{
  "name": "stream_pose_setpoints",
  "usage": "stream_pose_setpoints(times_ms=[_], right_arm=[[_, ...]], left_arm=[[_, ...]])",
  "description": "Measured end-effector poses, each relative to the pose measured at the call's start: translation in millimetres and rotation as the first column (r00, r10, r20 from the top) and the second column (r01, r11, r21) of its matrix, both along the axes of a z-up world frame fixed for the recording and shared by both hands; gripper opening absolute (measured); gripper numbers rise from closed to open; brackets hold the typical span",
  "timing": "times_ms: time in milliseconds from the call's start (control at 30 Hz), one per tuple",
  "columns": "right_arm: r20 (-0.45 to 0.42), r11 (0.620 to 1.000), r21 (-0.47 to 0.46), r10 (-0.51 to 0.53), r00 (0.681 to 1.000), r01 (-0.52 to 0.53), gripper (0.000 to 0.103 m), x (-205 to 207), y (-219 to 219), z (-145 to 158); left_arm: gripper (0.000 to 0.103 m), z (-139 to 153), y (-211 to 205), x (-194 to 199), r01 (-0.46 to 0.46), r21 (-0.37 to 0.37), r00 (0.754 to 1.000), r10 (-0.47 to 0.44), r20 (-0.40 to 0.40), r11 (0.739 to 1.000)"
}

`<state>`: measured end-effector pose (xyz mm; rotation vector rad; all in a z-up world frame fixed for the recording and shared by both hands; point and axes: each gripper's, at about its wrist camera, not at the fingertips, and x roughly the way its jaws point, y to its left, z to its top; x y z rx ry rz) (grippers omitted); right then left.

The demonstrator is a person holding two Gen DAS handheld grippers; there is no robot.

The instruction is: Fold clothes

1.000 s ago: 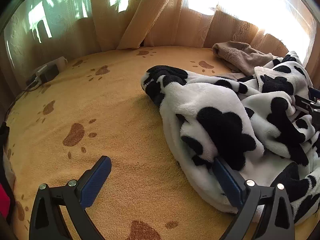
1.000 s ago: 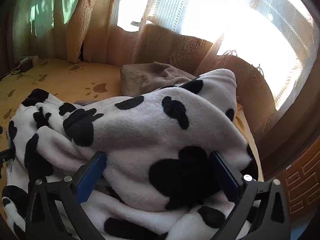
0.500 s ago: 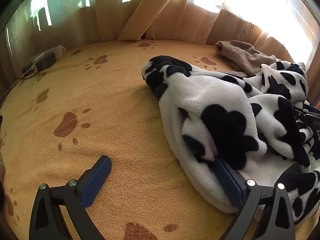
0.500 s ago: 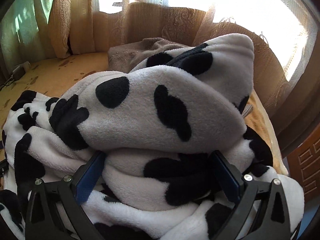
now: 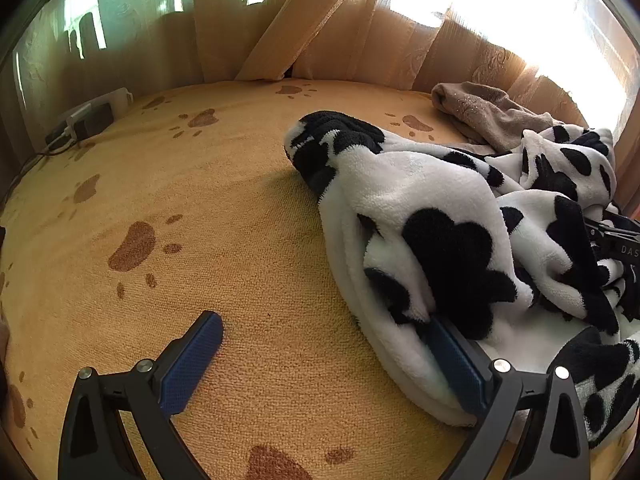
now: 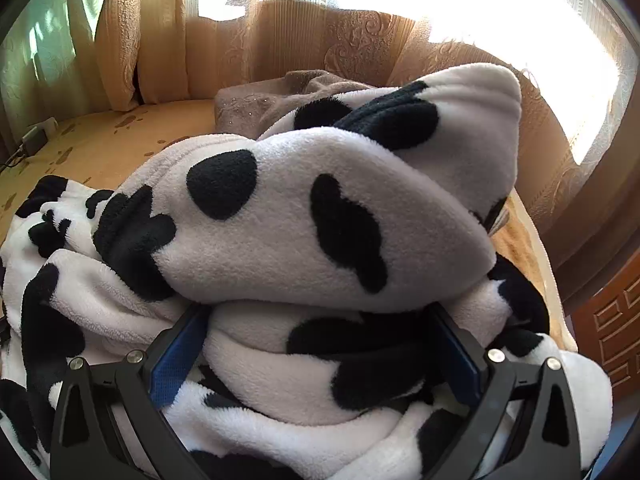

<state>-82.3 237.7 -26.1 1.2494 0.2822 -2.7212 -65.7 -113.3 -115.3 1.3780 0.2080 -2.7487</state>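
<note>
Fleece garment [image 5: 432, 216] on bedspread [image 5: 224, 208], before curtains [image 5: 288, 20]

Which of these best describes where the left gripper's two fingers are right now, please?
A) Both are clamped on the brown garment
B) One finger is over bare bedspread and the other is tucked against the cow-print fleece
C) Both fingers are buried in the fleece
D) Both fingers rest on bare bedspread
B: in the left wrist view the left gripper stands wide open, one finger over the orange paw-print bedspread, the other at the edge of the cow-print fleece.

Right hand-held gripper [image 6: 320, 344] fingertips buried under cow-print fleece [image 6: 320, 220], left hand-held gripper [image 5: 320, 356] right fingertip tucked beneath its edge, brown garment [image 5: 492, 114] partly covered, fleece cut off at frame edge
</note>
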Motion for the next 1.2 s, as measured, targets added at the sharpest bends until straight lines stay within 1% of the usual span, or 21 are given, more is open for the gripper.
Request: stream_pose_setpoints(times_ms=[67, 133, 267, 367, 400, 467, 500, 533, 567, 633, 667, 733, 800, 833, 933, 1067, 1133, 1200], right_arm=[[-0.005, 1.0, 0.006, -0.001, 1.0, 0.001, 0.103, -1, -1, 0], [-0.011, 1.0, 0.012, -0.001, 1.0, 0.001, 0.103, -2, -2, 0], [-0.027, 1.0, 0.029, -0.003, 1.0, 0.004, 0.103, -3, -5, 0], [-0.065, 0.998, 0.055, -0.007, 0.998, 0.011, 0.101, 2, -8, 3], [-0.079, 0.998, 0.057, -0.007, 0.997, 0.012, 0.099, 4, -9, 5], [-0.114, 0.999, 0.048, -0.01, 0.993, 0.016, 0.093, 10, -9, 9], [-0.136, 0.999, 0.04, -0.015, 0.991, 0.02, 0.085, 13, -8, 12], [-0.157, 0.999, 0.031, -0.022, 0.987, 0.027, 0.074, 17, -6, 15], [-0.176, 0.999, 0.019, -0.032, 0.984, 0.036, 0.068, 21, -4, 17], [-0.207, 0.999, -0.004, -0.049, 0.977, 0.05, 0.05, 28, 0, 21], [-0.221, 0.998, -0.017, -0.057, 0.974, 0.055, 0.046, 32, 2, 22], [-0.249, 0.997, -0.048, -0.073, 0.966, 0.063, 0.031, 40, 6, 27], [-0.279, 0.993, -0.092, -0.092, 0.956, 0.069, 0.02, 52, 12, 33], [-0.293, 0.991, -0.117, -0.101, 0.951, 0.069, 0.018, 60, 15, 36], [-0.333, 0.982, -0.174, -0.126, 0.934, 0.07, 0.015, 86, 24, 44], [-0.37, 0.97, -0.236, -0.148, 0.917, 0.061, 0.014, 116, 35, 51], [-0.407, 0.966, -0.254, -0.154, 0.9, 0.05, 0.014, 133, 38, 59], [-0.455, 0.964, -0.265, -0.156, 0.877, 0.034, 0.014, 152, 39, 72]], left_arm=[[0.103, 1, -1, 0, -0.003, 0.003, 1.0, 0.003, 0.002, 1.0], [0.103, 3, 1, 3, -0.013, -0.012, 1.0, 0.013, -0.011, 1.0], [0.103, 16, 9, 13, -0.018, -0.105, 0.997, 0.01, -0.074, 0.994], [0.103, 29, 12, 20, -0.039, -0.161, 0.992, 0.018, -0.129, 0.986], [0.103, 34, 13, 23, -0.051, -0.177, 0.989, 0.025, -0.148, 0.983], [0.103, 44, 13, 30, -0.077, -0.21, 0.982, 0.037, -0.187, 0.975], [0.103, 48, 15, 33, -0.088, -0.229, 0.978, 0.041, -0.205, 0.97], [0.103, 52, 16, 36, -0.097, -0.245, 0.974, 0.041, -0.222, 0.965], [0.103, 57, 17, 39, -0.1, -0.255, 0.971, 0.039, -0.235, 0.962], [0.103, 65, 18, 44, -0.103, -0.268, 0.966, 0.033, -0.256, 0.958], [0.103, 68, 19, 46, -0.102, -0.271, 0.964, 0.029, -0.263, 0.957], [0.103, 74, 23, 52, -0.103, -0.281, 0.96, 0.022, -0.278, 0.954], [0.103, 79, 27, 57, -0.102, -0.292, 0.956, 0.013, -0.293, 0.951], [0.103, 81, 28, 59, -0.101, -0.296, 0.955, 0.008, -0.298, 0.95], [0.103, 85, 34, 64, -0.096, -0.304, 0.951, -0.002, -0.308, 0.948], [0.103, 87, 41, 68, -0.085, -0.302, 0.95, -0.015, -0.313, 0.95], [0.103, 88, 45, 70, -0.077, -0.304, 0.949, -0.024, -0.315, 0.95], [0.103, 89, 50, 72, -0.07, -0.306, 0.948, -0.033, -0.318, 0.95]])
